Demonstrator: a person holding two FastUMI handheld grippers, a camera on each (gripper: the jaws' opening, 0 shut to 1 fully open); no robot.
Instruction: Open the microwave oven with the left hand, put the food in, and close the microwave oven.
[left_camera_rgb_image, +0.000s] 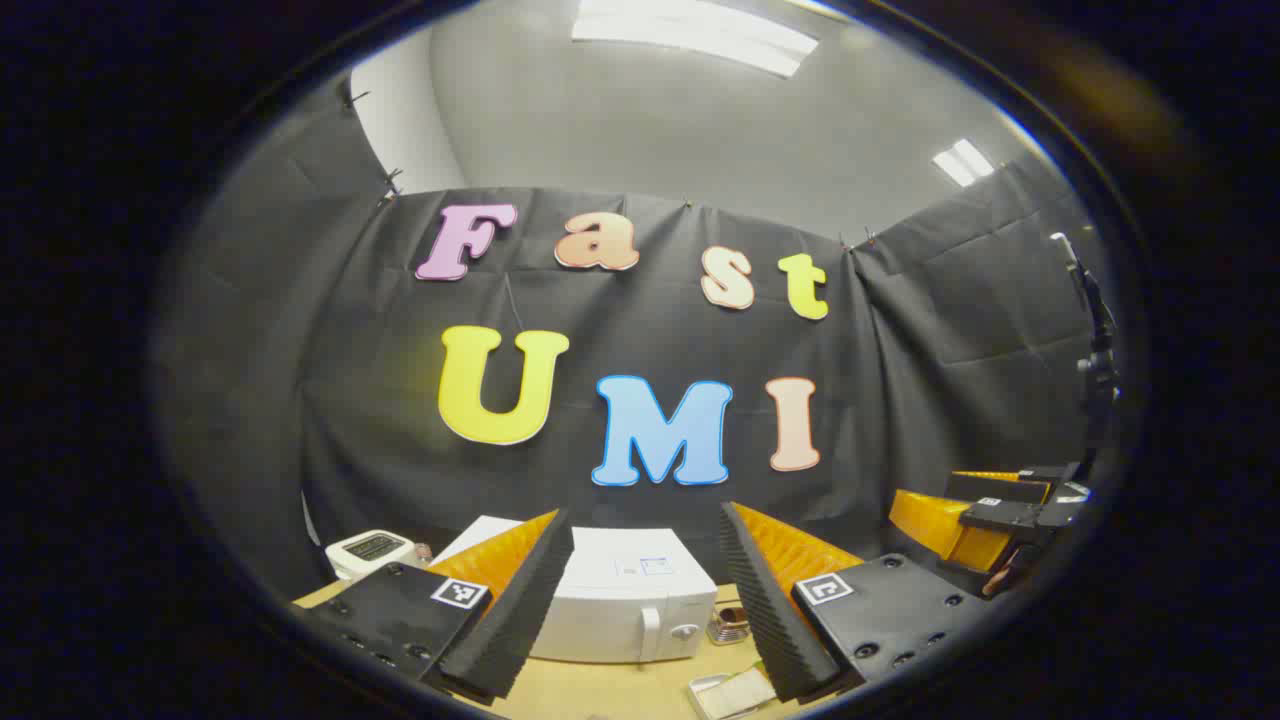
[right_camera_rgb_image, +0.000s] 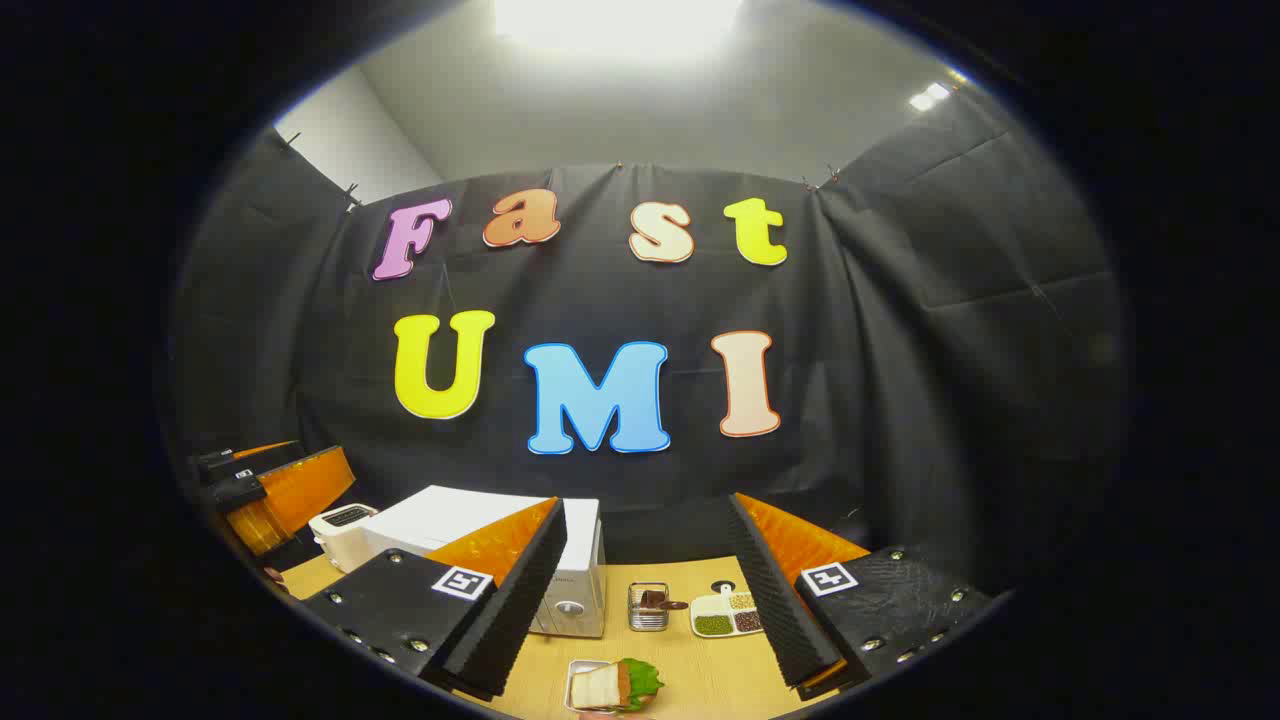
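The white microwave oven (left_camera_rgb_image: 620, 598) sits door shut toward the table's (right_camera_rgb_image: 700, 680) far edge; the sandwich on its tray (right_camera_rgb_image: 612, 686) lies at the near edge; left gripper (left_camera_rgb_image: 645, 600) and right gripper (right_camera_rgb_image: 650, 600) hover, jaws spread, holding nothing.

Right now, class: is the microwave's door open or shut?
Shut. The microwave shows its white door flush against the body, handle facing forward; no interior is visible.
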